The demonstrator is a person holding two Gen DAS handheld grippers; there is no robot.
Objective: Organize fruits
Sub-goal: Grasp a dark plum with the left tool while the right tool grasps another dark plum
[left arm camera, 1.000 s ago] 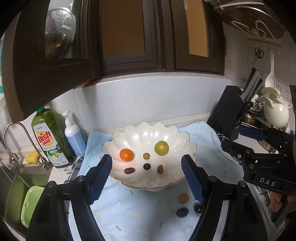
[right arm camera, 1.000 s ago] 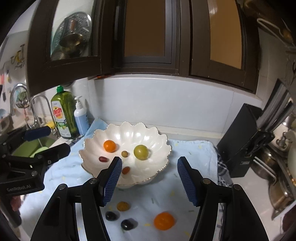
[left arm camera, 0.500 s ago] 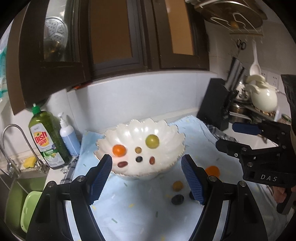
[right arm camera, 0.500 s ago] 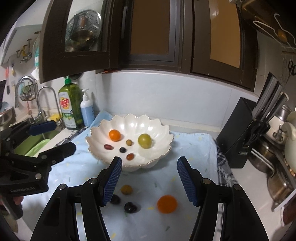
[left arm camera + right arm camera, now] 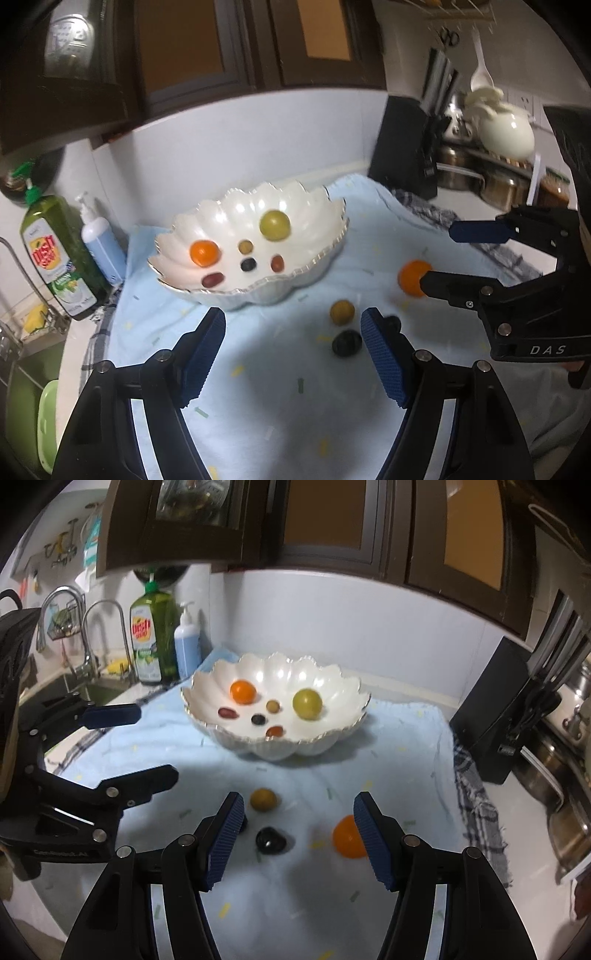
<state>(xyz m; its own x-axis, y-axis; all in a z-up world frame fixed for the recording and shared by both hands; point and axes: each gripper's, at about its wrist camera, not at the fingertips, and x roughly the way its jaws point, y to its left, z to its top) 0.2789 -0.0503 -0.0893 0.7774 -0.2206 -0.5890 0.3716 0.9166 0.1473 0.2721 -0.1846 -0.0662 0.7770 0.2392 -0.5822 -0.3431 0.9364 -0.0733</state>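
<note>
Fruit lies in two groups: six pieces sit in the scalloped white bowl [image 5: 275,705], a green one [image 5: 307,703], an orange one [image 5: 243,691], a small tan one [image 5: 272,706], a dark one [image 5: 258,719] and two reddish ones [image 5: 226,712] [image 5: 274,731], while on the pale blue cloth [image 5: 280,897] in front of the bowl lie a yellow-brown fruit [image 5: 263,799], a black fruit [image 5: 270,841] and an orange fruit [image 5: 347,837], near one another. The right gripper [image 5: 299,834] hovers over these loose ones with its blue pads wide apart and nothing between them; the orange fruit is partly behind its right pad. The left gripper [image 5: 293,350] is likewise spread wide and holds nothing, the black fruit [image 5: 346,342] just beside its right pad. A dish soap bottle [image 5: 152,638] stands by the sink
</note>
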